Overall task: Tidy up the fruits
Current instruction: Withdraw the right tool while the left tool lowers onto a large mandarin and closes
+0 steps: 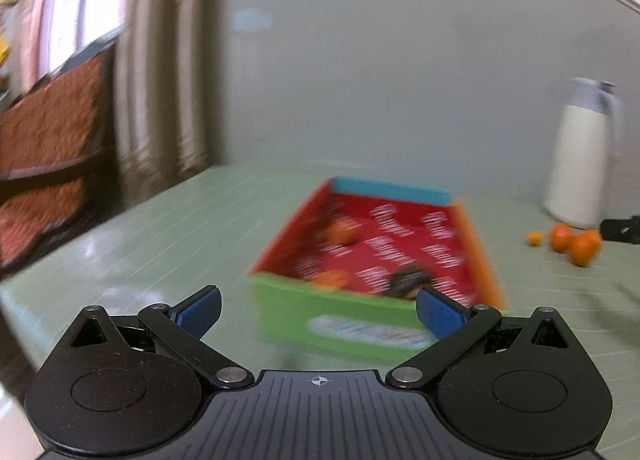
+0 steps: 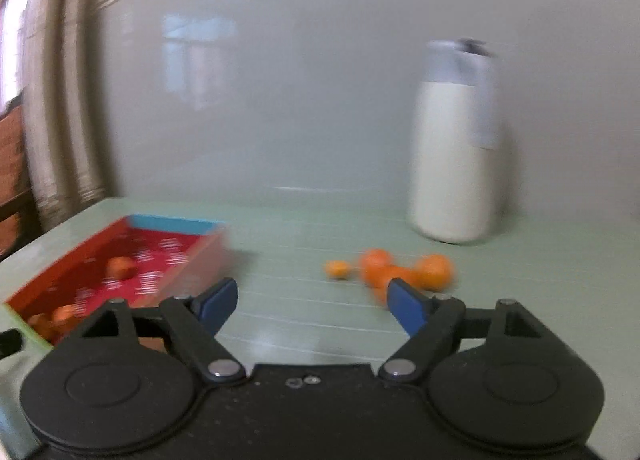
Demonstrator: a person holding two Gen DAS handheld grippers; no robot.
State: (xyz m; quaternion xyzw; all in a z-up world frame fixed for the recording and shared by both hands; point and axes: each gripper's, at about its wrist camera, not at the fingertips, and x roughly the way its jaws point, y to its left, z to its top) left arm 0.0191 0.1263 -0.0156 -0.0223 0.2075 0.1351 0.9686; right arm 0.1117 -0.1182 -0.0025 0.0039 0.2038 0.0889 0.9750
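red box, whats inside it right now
Inside the red box: one orange toward the back, another orange and a dark, blurred item by the green front wall, which hides the floor just behind it.

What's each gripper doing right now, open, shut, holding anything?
Left gripper: open, holding nothing, facing the cardboard box.
Right gripper: open, holding nothing, facing the loose oranges.

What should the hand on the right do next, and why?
Probably ease the right gripper forward toward the loose oranges and close on one. Its jaws are open and empty, the fruit lies on the table just ahead, and the box already holds some.
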